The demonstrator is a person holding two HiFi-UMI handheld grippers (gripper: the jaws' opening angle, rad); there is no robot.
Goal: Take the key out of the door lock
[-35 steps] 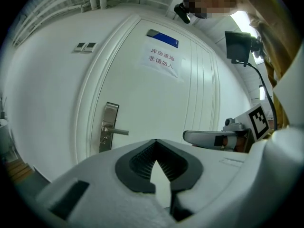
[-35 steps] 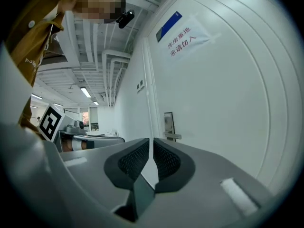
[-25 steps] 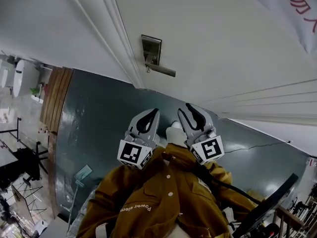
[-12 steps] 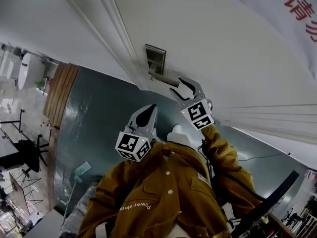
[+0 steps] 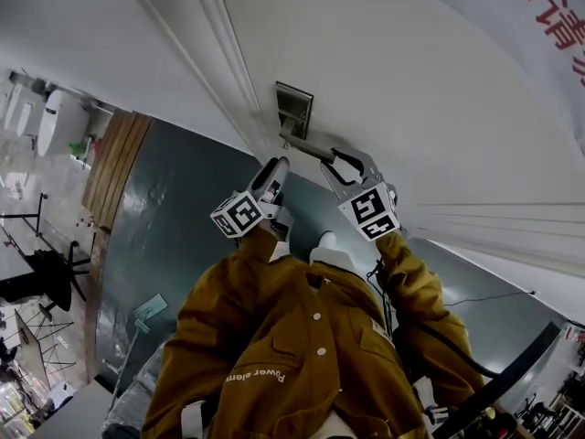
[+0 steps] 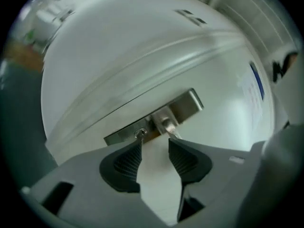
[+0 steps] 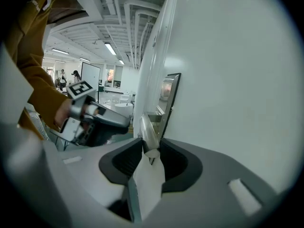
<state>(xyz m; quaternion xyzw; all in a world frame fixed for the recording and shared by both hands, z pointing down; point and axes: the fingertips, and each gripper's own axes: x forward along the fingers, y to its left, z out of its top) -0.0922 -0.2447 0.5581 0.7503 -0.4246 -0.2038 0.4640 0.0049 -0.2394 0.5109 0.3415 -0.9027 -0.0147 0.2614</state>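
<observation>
White door, steel lock plate. Key juts toward left gripper, off-centre, at left fingertip. Fingers wide, opening, empty. Right gripper closing on handle.

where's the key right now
In the left gripper view the key sits in the lock plate just beside the door handle, at the tip of the left gripper's opening jaws, not between them.

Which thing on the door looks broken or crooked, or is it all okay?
Nothing stands out. The lock plate sits flat on the door and the handle looks whole, with no dents or loose parts showing. A small metal bit, likely the key, pokes from the plate.
</observation>
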